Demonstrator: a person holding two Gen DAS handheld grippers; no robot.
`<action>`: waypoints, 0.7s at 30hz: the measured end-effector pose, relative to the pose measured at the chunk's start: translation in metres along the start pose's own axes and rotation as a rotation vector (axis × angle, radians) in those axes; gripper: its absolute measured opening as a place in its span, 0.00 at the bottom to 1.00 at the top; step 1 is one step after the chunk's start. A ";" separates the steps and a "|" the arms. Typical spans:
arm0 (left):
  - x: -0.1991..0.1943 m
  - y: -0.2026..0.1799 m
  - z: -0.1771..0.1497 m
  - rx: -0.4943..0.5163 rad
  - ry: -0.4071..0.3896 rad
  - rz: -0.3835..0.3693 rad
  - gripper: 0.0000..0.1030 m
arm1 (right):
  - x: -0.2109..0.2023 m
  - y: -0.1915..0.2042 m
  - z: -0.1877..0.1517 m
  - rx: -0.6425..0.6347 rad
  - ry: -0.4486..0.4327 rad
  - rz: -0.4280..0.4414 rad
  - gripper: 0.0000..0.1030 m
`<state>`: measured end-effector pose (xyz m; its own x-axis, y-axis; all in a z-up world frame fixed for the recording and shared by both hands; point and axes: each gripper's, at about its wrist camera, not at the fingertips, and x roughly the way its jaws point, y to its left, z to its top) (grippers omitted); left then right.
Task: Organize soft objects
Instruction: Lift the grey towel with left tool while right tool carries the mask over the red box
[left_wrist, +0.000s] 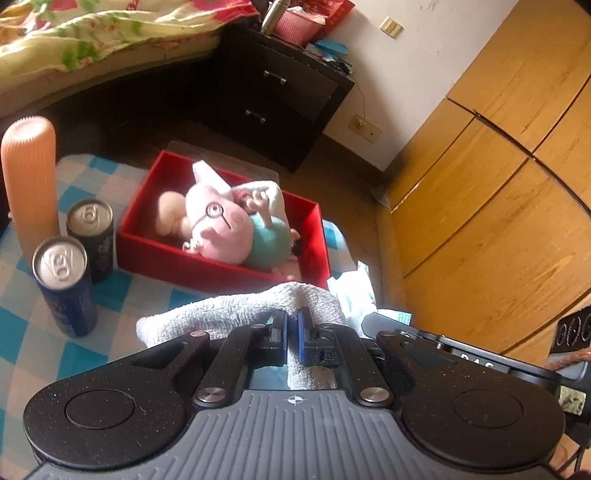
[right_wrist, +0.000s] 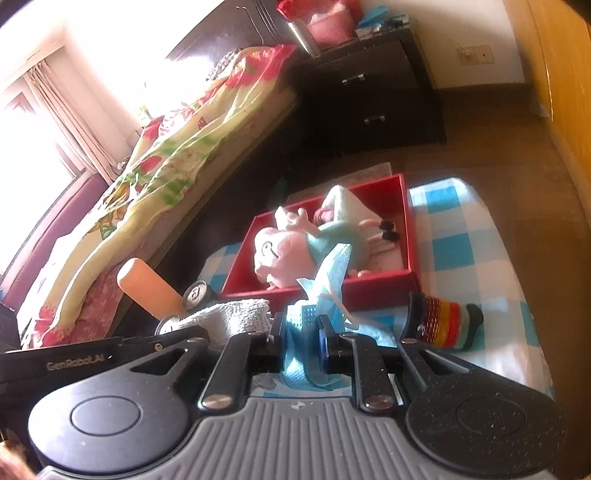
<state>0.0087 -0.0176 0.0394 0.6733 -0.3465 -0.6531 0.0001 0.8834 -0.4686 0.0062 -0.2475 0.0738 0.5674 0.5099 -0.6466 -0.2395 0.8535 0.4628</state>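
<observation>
Two claws sit nearest: the left claw (left_wrist: 293, 338) is clamped tight on a white towel (left_wrist: 221, 314), the right claw (right_wrist: 301, 341) pinched shut on a blue face mask (right_wrist: 332, 273). Just beyond, a striped sock (right_wrist: 447, 325) lies on the checkered surface (right_wrist: 454, 229). Farther off, two cans (left_wrist: 70, 280) stand beside a red box (left_wrist: 221, 258) holding a pink plush toy (left_wrist: 221, 225)

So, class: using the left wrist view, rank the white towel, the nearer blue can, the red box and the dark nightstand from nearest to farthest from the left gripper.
1. White towel: clamped in the left gripper.
2. Nearer blue can: on the left.
3. Red box: ahead, holding the plush toy.
4. Dark nightstand: across the floor, by the wall.
</observation>
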 end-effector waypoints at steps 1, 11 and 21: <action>0.000 0.000 0.003 0.002 -0.004 0.000 0.01 | 0.000 0.001 0.002 0.001 -0.005 0.001 0.00; 0.008 -0.009 0.041 0.051 -0.061 0.033 0.01 | 0.007 0.010 0.033 -0.020 -0.057 -0.016 0.00; 0.020 -0.013 0.064 0.112 -0.064 0.105 0.01 | 0.020 0.017 0.059 -0.070 -0.057 -0.077 0.00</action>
<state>0.0696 -0.0161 0.0708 0.7197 -0.2327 -0.6541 0.0071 0.9446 -0.3281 0.0603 -0.2295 0.1047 0.6298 0.4371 -0.6421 -0.2470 0.8964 0.3680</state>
